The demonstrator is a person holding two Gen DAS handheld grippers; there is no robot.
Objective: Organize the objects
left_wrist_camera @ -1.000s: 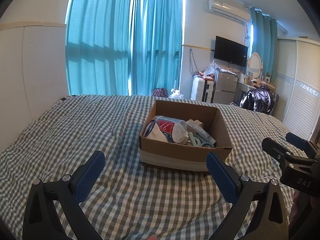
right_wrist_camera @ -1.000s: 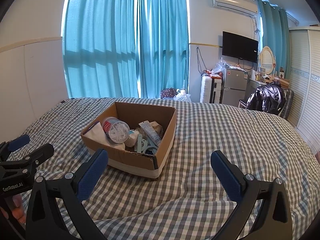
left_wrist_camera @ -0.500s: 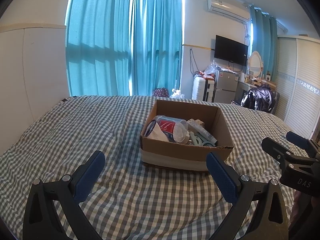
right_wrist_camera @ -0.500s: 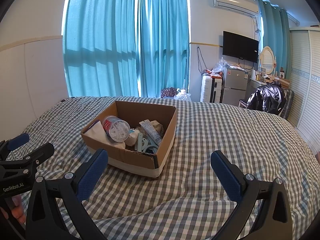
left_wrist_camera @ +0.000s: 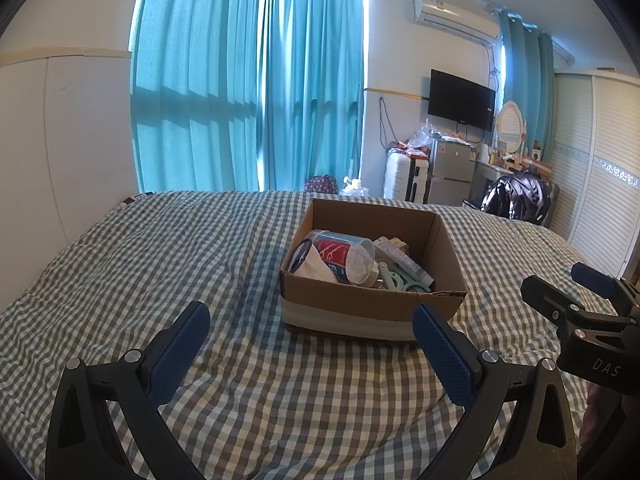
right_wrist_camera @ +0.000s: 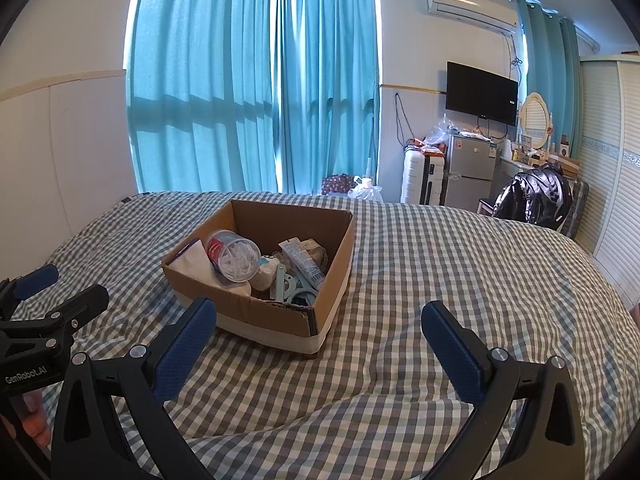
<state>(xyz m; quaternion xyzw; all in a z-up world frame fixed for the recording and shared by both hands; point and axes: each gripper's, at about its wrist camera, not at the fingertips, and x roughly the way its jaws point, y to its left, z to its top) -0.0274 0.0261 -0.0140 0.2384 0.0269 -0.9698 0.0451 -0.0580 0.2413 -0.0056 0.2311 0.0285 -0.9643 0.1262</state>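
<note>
An open cardboard box stands on the checked bedspread. Inside lie a clear jar of cotton swabs with a red label, a white pouch, a tube and pale blue plastic clips. My left gripper is open and empty, held in front of the box. My right gripper is open and empty, in front of the box's right corner. Each gripper shows at the edge of the other's view.
The bed spreads wide to the right and left of the box. Teal curtains, a suitcase, a small fridge, a chair with a black jacket and a wardrobe stand beyond the bed.
Both views have shifted very slightly; the box sits a touch lower and further off in the frames. Both grippers stay open and empty.
</note>
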